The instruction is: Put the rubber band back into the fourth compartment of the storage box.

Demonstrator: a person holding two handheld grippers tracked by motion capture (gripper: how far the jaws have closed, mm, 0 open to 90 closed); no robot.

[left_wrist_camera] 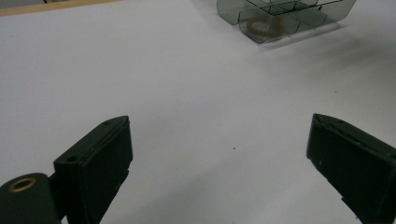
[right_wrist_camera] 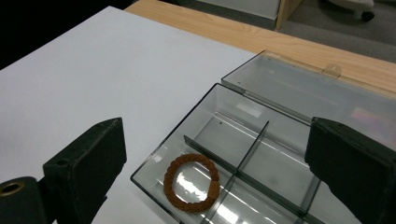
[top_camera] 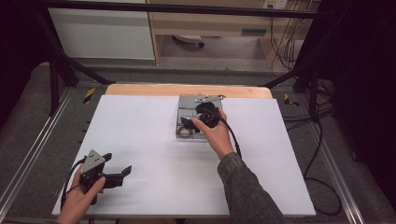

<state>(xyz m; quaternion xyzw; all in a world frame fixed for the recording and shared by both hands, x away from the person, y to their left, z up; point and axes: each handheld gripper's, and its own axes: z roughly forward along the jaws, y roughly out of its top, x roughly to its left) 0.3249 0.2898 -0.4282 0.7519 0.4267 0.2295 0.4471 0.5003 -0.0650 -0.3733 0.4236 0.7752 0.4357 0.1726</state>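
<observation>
bracelet (right_wrist_camera: 191,183) lies in the near corner compartment of the clear box (right_wrist_camera: 261,140), lid open; placement looks done. right tongs (right_wrist_camera: 215,163) above the box, jaws apart, nothing between. left tongs (left_wrist_camera: 219,163) apart over bare worktop (top_camera: 140,140); remaining: prob. shut lid.

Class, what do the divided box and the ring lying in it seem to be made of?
Box: likely clear, smoke-tinted hard plastic; glossy, and the table shows through its walls. Ring: brown and matt with a braided texture, perhaps cord or woven leather; hard to tell.
</observation>
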